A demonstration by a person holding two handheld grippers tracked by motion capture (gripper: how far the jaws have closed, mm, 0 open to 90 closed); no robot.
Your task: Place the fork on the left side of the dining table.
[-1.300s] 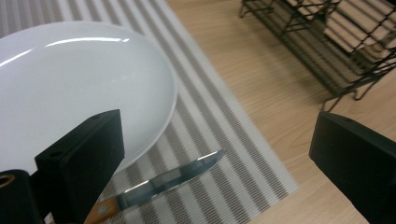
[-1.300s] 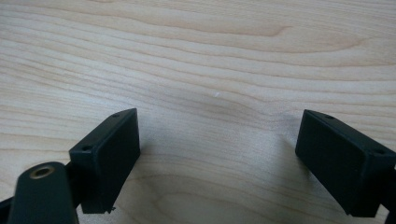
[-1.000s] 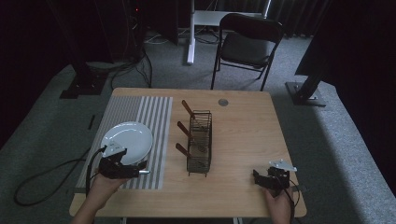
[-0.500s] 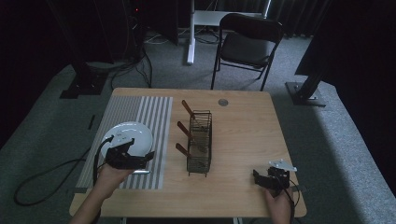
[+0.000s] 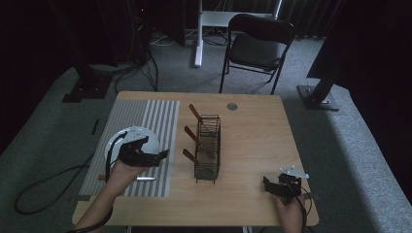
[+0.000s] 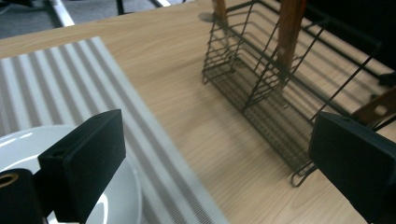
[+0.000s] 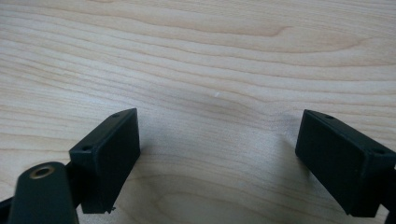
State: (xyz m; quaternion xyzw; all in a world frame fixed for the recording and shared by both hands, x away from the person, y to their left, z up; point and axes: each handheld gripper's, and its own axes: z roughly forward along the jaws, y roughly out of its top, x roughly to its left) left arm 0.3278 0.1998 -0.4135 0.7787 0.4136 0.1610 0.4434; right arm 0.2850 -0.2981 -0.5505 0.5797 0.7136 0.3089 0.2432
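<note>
Left gripper (image 5: 145, 154) jaws spread wide, empty, over white plate (image 5: 130, 140) on striped placemat (image 5: 145, 116). Wire dish rack (image 5: 208, 145) just beside mat, mid-table. Right gripper (image 5: 278, 186) jaws parted, empty, low over bare wooden table (image 5: 252, 131).

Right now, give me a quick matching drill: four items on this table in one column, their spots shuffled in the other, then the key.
Items:
1. white plate
2. wire rack
3. right gripper
4. small round disc

Places:
A. on bare wood near the table's far edge
B. mid-table, wooden handles sticking out on its left side
C. on the striped mat, under the left gripper
D. near the table's front right corner, open, over bare wood

Pairs: 1-C, 2-B, 3-D, 4-A
</note>
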